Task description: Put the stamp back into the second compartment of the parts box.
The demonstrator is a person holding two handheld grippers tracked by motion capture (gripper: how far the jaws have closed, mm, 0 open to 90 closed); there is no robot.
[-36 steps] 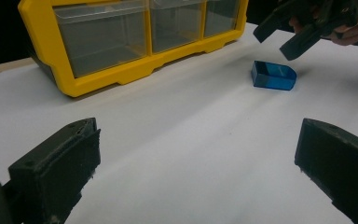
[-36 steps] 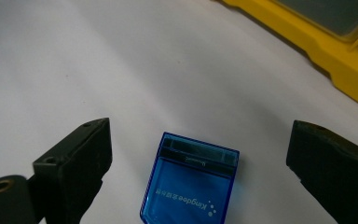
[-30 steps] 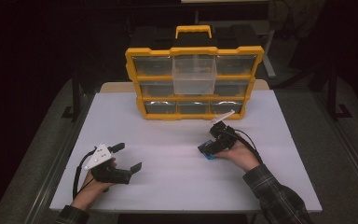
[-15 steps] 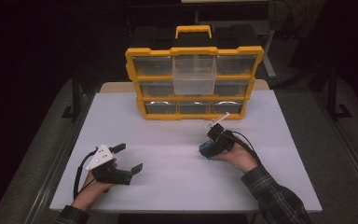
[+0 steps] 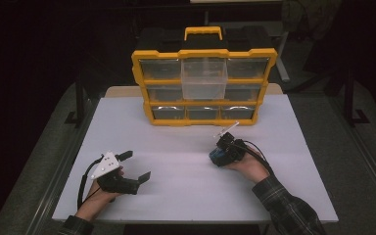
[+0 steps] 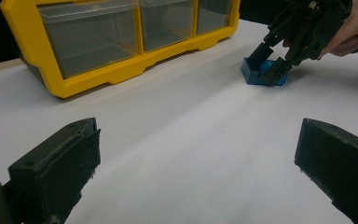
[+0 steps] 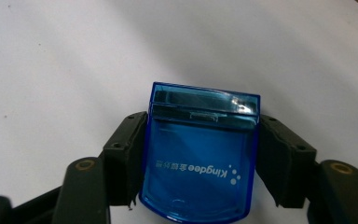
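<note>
- Two grippers: right gripper, jaws just closing, hugs the blue box (flat on the table), toward its right edge.
- Left gripper gapes, near front-left corner.

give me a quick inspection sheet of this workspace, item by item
surface: white table top, flat and bare apart from the items below
job's things: small blue translucent box lying on the table, printed lettering on its lid; it sits between the jaws of the right hand-held gripper
organiser: yellow drawer organiser stands upright at the far edge, one clear drawer pulled out
clutter: nothing seen
grippers: right jaws have just been closing and now sit against both sides of the box; left hand-held gripper open, holding nothing, low over the near left of the table
cables: a black cable loops by the right hand; another by the left
surroundings: dark, little to make out
</note>
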